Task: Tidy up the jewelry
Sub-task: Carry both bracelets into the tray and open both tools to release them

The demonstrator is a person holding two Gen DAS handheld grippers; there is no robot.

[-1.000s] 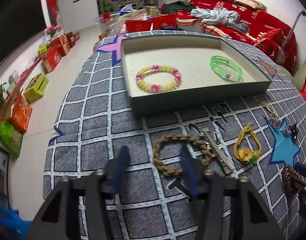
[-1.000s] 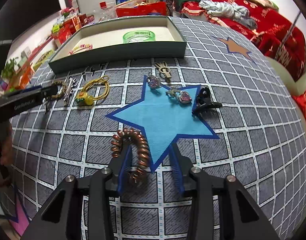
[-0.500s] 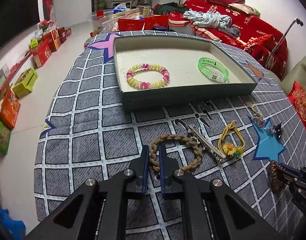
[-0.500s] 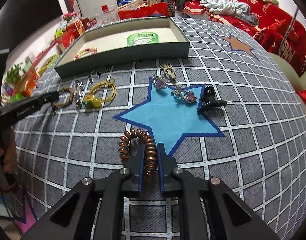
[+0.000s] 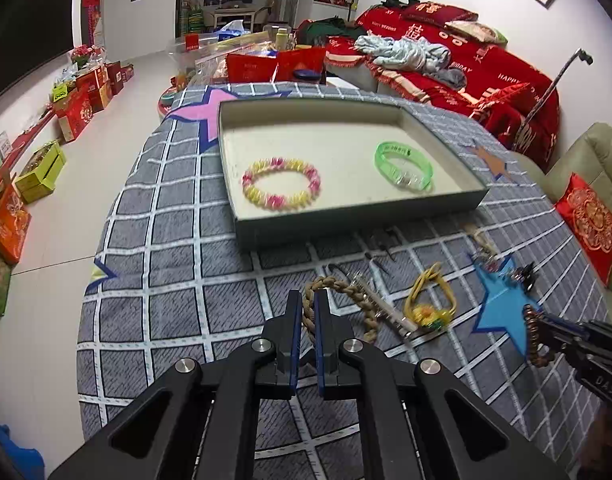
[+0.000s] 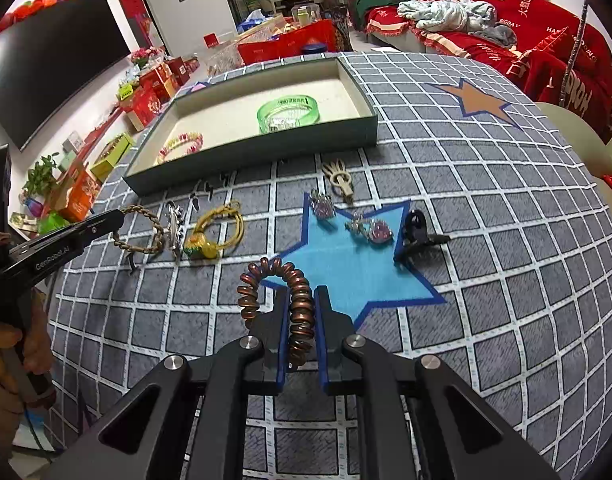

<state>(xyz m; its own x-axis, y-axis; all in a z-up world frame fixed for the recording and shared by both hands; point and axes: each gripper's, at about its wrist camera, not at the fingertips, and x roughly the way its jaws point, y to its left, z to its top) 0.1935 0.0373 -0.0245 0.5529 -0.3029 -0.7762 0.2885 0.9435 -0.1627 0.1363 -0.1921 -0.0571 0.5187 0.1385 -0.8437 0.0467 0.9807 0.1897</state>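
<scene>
Both grippers closed since second ago, each lifting its catch slightly. Left gripper clamped on braided rope bracelet, far loop trailing on surface beside silver hair clip. Right gripper pinched on copper spiral hair tie, coil arching above blue star patch. Tray ahead near surface's far edge, holding beaded bracelet and green wristband; bare tray floor between them. Yellow hair tie and black claw clip loose on surface. Left checkered strip clear to rim.
</scene>
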